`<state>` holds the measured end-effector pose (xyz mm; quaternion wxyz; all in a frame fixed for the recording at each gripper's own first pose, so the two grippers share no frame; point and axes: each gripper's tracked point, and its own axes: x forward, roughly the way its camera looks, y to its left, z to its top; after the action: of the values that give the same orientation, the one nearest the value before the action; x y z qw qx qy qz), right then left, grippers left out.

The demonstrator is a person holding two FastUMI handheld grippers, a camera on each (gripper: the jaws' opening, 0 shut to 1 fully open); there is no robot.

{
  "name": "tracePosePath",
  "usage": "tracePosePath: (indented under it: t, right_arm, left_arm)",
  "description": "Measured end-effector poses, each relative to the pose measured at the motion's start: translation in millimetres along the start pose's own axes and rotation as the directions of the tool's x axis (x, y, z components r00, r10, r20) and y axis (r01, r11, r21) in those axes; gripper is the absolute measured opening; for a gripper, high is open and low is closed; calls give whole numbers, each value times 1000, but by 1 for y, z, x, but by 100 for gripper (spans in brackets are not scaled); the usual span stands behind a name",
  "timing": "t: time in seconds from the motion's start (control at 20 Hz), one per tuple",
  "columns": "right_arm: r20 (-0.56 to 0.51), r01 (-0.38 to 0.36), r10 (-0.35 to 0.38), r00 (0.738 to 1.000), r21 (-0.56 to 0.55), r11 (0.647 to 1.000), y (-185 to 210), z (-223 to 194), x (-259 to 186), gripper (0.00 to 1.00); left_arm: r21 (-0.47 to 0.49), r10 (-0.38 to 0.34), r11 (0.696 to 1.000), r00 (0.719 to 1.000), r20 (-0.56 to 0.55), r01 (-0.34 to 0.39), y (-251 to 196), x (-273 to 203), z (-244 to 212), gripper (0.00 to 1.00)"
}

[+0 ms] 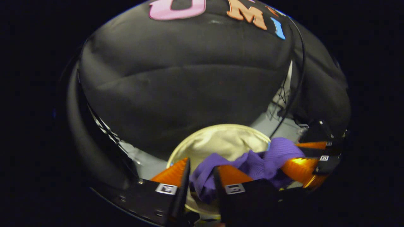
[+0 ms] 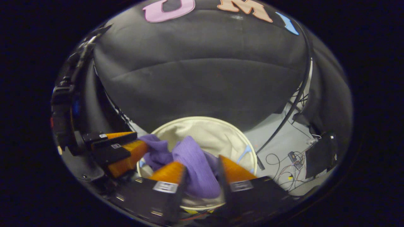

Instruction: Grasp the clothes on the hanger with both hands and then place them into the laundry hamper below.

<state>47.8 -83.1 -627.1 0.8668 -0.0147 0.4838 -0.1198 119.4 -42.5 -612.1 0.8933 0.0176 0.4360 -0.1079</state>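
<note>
Tongs point(image 1: 202, 171) around bunched purple garment point(image 1: 252, 164)

The left gripper point(image 1: 202, 171), seen along the bottom of the left gripper view, has two wedge-shaped fingers with ribbed faces, each mounted on a dark, boxy block that carries a small square black-and-white marker tag point(image 1: 166, 188) and a few small screws near its lower edge. The right gripper point(image 2: 200, 173), at the bottom of the right gripper view, is built the same way: two tapering ribbed fingers on dark blocks, each block with its own square marker tag point(image 2: 165, 186). Where each gripper appears farther off in the other's view, it shows a dark, bulky housing behind the fingers.
</note>
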Motion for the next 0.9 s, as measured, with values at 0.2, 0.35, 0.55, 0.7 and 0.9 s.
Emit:
tracePosePath:
  t: [0.2,0.35,0.55,0.7,0.9]
  right_arm:
    - [5,13,-13,1000,-6,1000,-5,-7,-2,100]
    - [25,12,-12,1000,-3,1000,-11,1,-15,100]
    - [49,2,-2,999,18,1000,-13,14,-19,100]
    - [70,-4,3,998,18,1000,-8,24,-27,100]
    - [104,-20,17,994,25,999,-3,43,-42,100]
  left_arm:
    - [37,44,998,998,-49,-42,13,-2,-14,91]
    - [16,43,999,998,-34,-43,10,-7,-6,91]
    - [7,59,998,998,13,-59,16,-25,14,91]
    - [-12,49,999,998,32,-48,16,-38,26,91]
    - [-19,64,998,993,94,-63,20,-59,51,91]
